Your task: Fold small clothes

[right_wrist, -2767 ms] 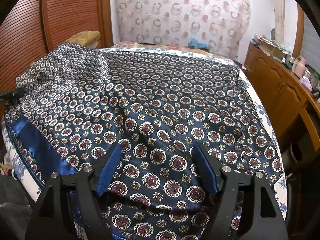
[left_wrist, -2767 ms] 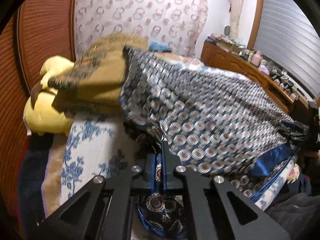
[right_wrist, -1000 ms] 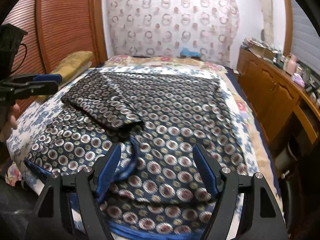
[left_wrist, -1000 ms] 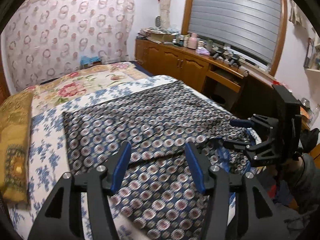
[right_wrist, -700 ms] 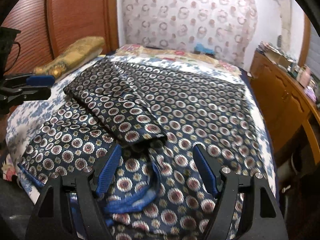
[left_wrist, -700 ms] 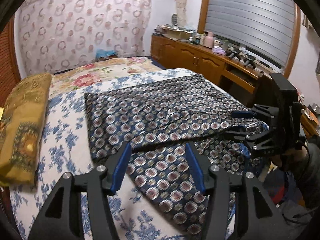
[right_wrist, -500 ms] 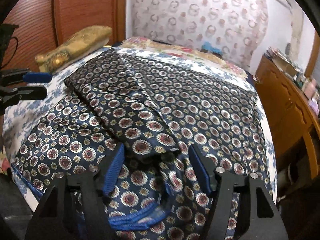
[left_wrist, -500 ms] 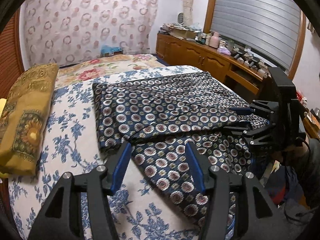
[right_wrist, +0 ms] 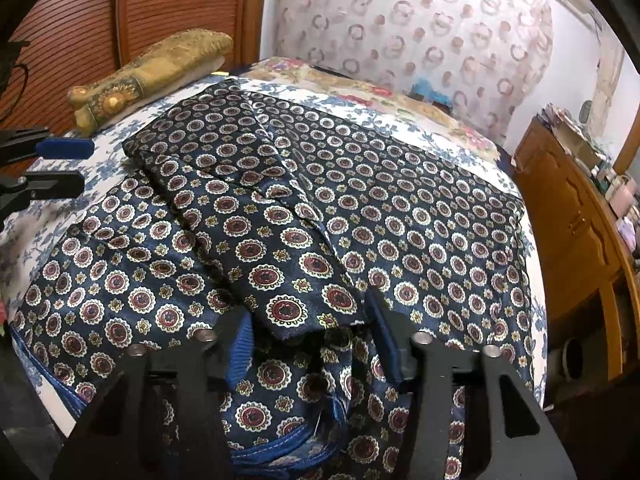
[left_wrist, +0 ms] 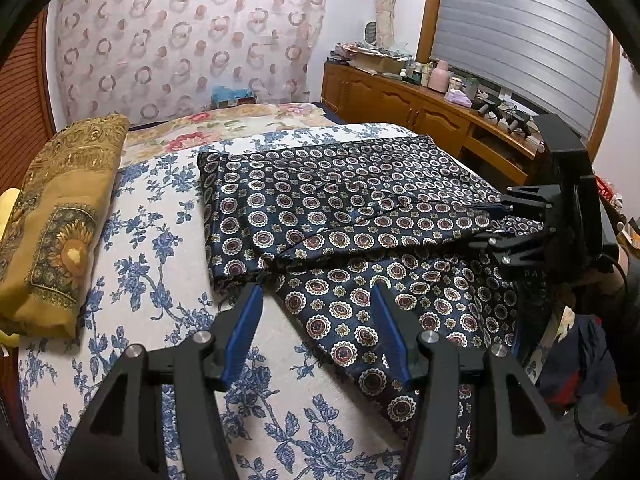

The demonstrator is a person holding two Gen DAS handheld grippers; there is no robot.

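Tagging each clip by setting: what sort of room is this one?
A home bedroom, most likely. A bed with a blue floral sheet carries the patterned navy garment, a gold pillow lies beside it, and a cluttered wooden sideboard stands under a shuttered window.

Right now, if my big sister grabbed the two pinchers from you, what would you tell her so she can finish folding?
Left gripper: open, holding nothing, hovering over the near-left corner of the folded flap.
Right gripper: jaws have just been closing around the flap's bunched near corner; fabric sits between them, but I cannot tell if the pads press on it yet.
Patterned navy garment: spread on the floral bedsheet, blue waistband hanging at the near edge.
Done: one side is folded over, forming a doubled flap.
Left: probably smooth that flap, then fold again into a smaller bundle.
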